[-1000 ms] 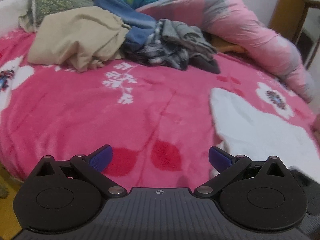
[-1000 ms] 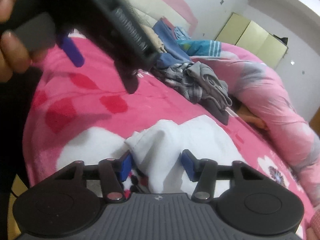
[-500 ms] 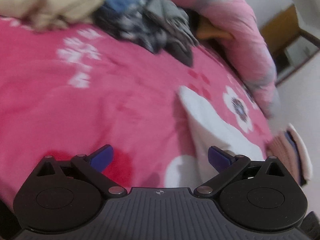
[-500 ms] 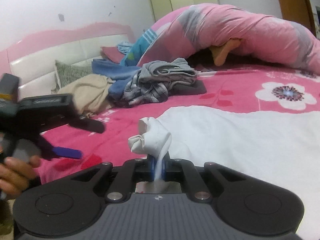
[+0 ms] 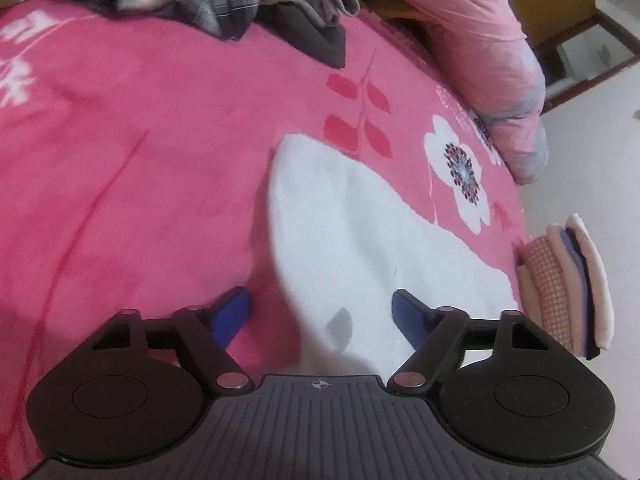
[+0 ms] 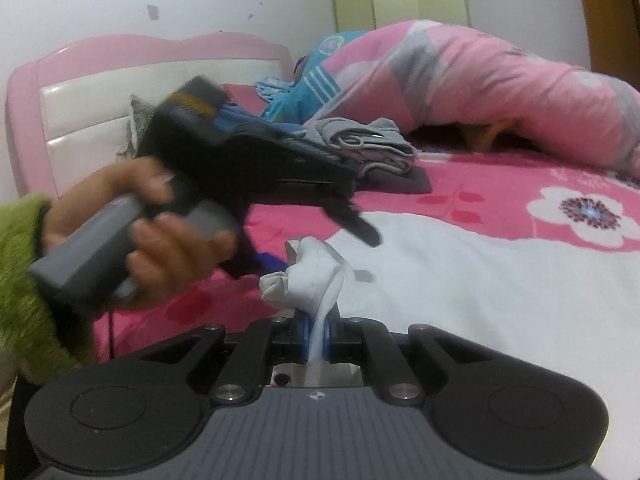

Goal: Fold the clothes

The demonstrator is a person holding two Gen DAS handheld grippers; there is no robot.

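A white garment (image 5: 360, 232) lies spread on the pink bed cover (image 5: 140, 160). In the right wrist view the white garment (image 6: 480, 280) stretches off to the right. My right gripper (image 6: 318, 336) is shut on a bunched corner of it, and the cloth sticks up past the blue pads. My left gripper (image 5: 320, 308) points down at the garment's near edge. Its jaws are closing, the white cloth lies between them, and the pads do not press it. From the right wrist view, the left gripper (image 6: 320, 248) hangs just behind the bunched corner, held by a hand (image 6: 160, 216) in a green sleeve.
A pile of unfolded clothes (image 6: 360, 144) lies at the back of the bed, beside a rolled pink quilt (image 6: 500, 80). A stack of folded clothes (image 5: 560, 284) sits at the bed's right edge. A pink headboard (image 6: 120, 80) stands behind, and wooden furniture (image 5: 580, 20) beyond the bed.
The left gripper swung right and down from the clothes pile to the white garment, and its jaws narrowed. The right gripper closed on the garment's corner, rolled and lifted it.
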